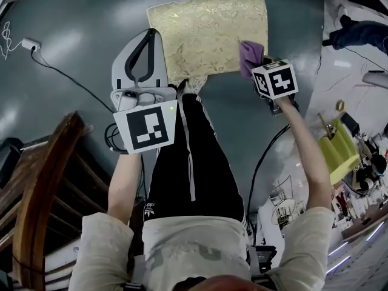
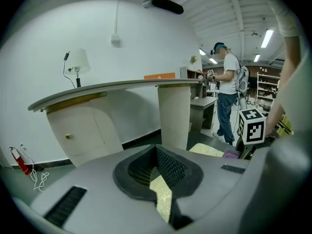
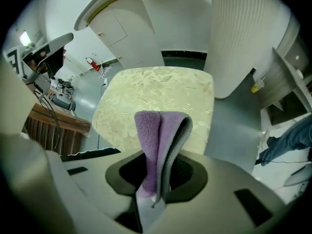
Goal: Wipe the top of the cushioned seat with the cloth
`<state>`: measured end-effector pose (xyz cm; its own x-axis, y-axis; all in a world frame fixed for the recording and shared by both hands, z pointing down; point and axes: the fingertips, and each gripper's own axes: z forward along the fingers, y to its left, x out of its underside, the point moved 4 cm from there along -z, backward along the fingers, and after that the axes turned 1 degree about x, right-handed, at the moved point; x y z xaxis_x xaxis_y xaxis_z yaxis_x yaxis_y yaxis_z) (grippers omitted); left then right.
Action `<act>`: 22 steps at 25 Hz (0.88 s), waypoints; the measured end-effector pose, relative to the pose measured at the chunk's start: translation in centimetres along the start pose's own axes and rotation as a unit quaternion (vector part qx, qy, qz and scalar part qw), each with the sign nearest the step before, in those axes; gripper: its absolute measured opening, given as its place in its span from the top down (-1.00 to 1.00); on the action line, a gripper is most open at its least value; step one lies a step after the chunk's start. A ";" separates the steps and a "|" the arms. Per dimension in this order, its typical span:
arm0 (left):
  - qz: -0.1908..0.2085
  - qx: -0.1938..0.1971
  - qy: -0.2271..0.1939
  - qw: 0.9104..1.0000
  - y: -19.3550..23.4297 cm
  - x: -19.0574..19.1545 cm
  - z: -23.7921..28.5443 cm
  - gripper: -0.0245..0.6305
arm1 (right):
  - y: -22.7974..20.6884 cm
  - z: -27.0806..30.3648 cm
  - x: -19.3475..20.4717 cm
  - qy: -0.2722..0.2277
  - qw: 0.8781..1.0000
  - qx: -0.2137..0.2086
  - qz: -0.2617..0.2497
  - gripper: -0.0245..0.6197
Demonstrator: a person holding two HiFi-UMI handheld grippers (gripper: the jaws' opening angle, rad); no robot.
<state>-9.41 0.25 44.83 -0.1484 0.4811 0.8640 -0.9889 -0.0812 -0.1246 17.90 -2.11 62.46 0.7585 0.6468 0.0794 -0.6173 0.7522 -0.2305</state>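
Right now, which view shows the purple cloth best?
The right gripper view: the folded cloth fills its centre, clamped in the right hand-held gripper, with the cushioned seat behind it. The head view shows only a small purple patch at the seat's right edge; the left gripper view, a sliver.

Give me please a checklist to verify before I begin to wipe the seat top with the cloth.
1. Cloth clamped in the right claw: ok.
2. Cloth over the cushioned seat: ok, by its right edge in the head view.
3. Cloth touching the seat top: cannot tell.
4. Left claw empty: ok, shut on nothing.
5. Nothing else lying on the seat top: ok.
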 end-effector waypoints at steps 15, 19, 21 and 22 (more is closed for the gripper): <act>0.010 0.018 0.001 1.000 -2.3 -0.8 0.6 0.90 | -7.5 -1.1 4.1 0.035 0.995 0.088 0.040 0.62; 0.008 0.020 0.005 1.000 -2.7 -0.5 0.9 0.90 | -8.5 -0.7 5.2 0.052 0.993 0.099 0.038 0.62; 0.010 0.022 0.003 1.000 -2.9 -0.6 1.1 0.90 | -8.6 -0.7 4.8 0.042 0.993 0.096 0.045 0.62; 0.011 0.023 0.002 1.000 -3.0 -0.6 1.1 0.91 | -8.5 -0.7 4.7 0.039 0.994 0.096 0.047 0.62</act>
<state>-6.33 -0.81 45.20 -0.1711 0.4819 0.8594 -0.9837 -0.1324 -0.1216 26.87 -5.55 64.07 0.7054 0.7087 -0.0108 -0.7084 0.7044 -0.0444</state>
